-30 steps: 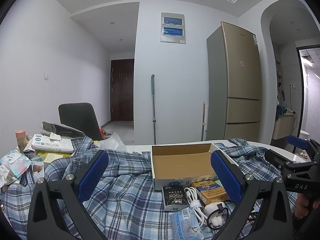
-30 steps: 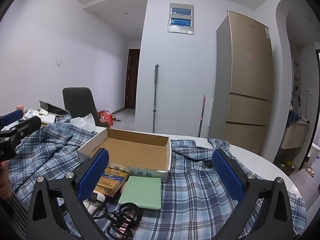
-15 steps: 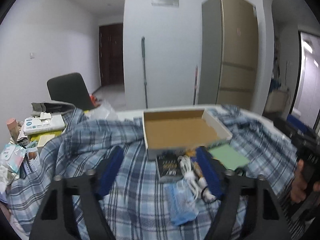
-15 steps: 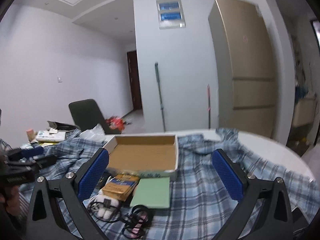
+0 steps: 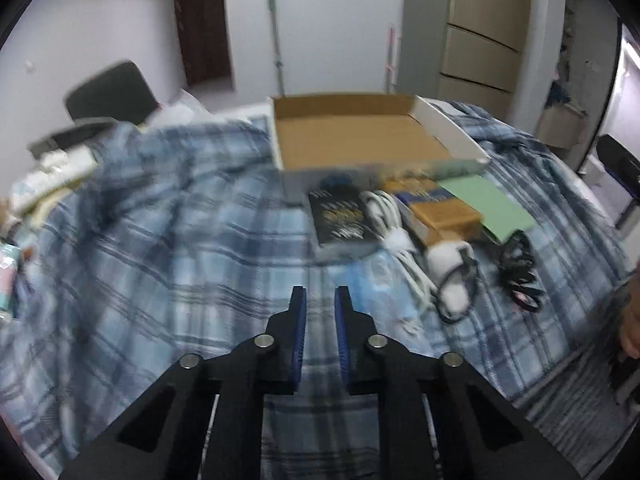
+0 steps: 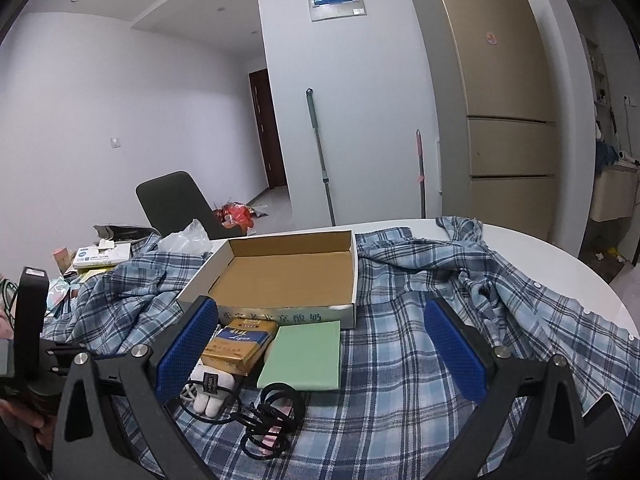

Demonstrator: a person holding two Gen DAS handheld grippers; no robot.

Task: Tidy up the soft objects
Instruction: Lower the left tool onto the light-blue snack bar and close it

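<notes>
A blue plaid shirt [image 5: 160, 240] lies spread over the table, also in the right wrist view [image 6: 420, 340]. An open cardboard box [image 5: 360, 140] sits on it, empty, also in the right wrist view [image 6: 288, 276]. In front of the box lie a black packet [image 5: 340, 220], a white cable [image 5: 400, 248], a gold pack [image 6: 240, 344], a green pad [image 6: 304, 356], black hair ties [image 6: 268, 424] and a blue clear packet [image 5: 376, 292]. My left gripper [image 5: 320, 296] hovers over the shirt, jaws nearly closed, holding nothing. My right gripper [image 6: 320, 344] is open and empty above the small items.
Boxes and packets [image 6: 100, 256] are piled at the table's left end. A dark chair [image 6: 176, 204] stands behind the table. A gold fridge [image 6: 500, 112] and two mop handles [image 6: 320, 156] stand against the far wall. The bare white table edge [image 6: 560, 264] shows at right.
My left gripper has tilted down toward the shirt and its jaws have closed from wide open to nearly shut. My right gripper has stayed open, shifting only slightly.
</notes>
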